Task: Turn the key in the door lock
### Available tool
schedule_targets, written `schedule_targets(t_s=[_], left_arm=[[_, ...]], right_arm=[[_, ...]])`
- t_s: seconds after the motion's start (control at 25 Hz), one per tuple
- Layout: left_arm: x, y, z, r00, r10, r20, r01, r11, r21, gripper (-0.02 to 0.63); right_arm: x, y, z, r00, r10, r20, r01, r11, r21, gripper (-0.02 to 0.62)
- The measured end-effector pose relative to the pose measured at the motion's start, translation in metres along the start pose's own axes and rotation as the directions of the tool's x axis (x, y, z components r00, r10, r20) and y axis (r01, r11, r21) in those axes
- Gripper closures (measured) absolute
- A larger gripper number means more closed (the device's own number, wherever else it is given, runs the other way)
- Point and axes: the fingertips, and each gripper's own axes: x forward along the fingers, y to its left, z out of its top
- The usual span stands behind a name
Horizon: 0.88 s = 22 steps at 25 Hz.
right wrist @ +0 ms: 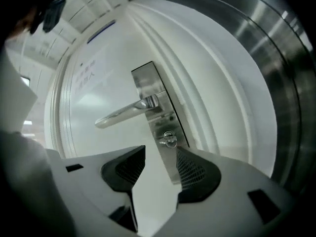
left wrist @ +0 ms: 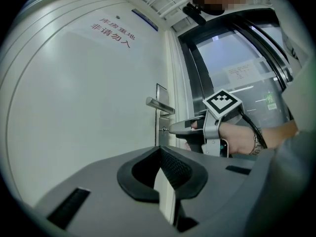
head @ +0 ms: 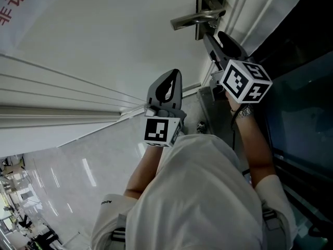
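The right gripper [right wrist: 161, 151] holds its jaws apart, off the key [right wrist: 169, 141] sitting in the door lock [right wrist: 165, 126]. The turning seems over or paused. The left gripper [left wrist: 160, 152] hangs back, jaws together.

Clear: the gap between the parted jaws of the right claw [right wrist: 161, 151] stood open, with the key [right wrist: 169, 141] just beyond their tips.
Obstacles: the lever handle [right wrist: 123, 113] jutted out just above the key; the door frame [right wrist: 212, 102] ran close beside the lock plate [right wrist: 148, 83].
Clear: bare door [right wrist: 89, 98] on the plate's other side.
The left claw [left wrist: 159, 152] hung well apart.
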Motion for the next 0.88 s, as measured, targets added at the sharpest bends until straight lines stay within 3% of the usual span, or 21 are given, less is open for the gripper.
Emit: schedule_targets(t_s=[0.12,0.24,0.36,0.56,0.88], left_arm=[[-0.002,0.002,-0.002,1.000,0.004,-0.005,-0.004,1.000,0.000,0.597],[-0.004,0.003,-0.004,1.000,0.007,-0.009,-0.007,1.000,0.000,0.597],[-0.004,0.005,-0.005,1.000,0.009,-0.012,-0.009,1.000,-0.001,0.597],[-0.003,0.004,-0.004,1.000,0.007,-0.010,-0.007,1.000,-0.001,0.598],[-0.004,0.007,-0.003,1.000,0.018,-0.010,-0.018,1.000,-0.006,0.597]], right_arm=[[0.002,-0.004,0.000,0.998,-0.070,0.005,0.069,0.978,-0.198,0.422],[0.003,-0.007,-0.002,0.994,-0.107,-0.002,0.101,0.944,-0.313,0.422],[0.003,-0.005,0.001,0.991,-0.136,0.010,0.127,0.887,-0.443,0.422],[0.005,0.004,0.004,0.983,-0.178,0.039,0.158,0.727,-0.668,0.422],[0.012,0.005,0.002,0.959,-0.270,0.089,0.193,0.386,-0.902,0.422]])
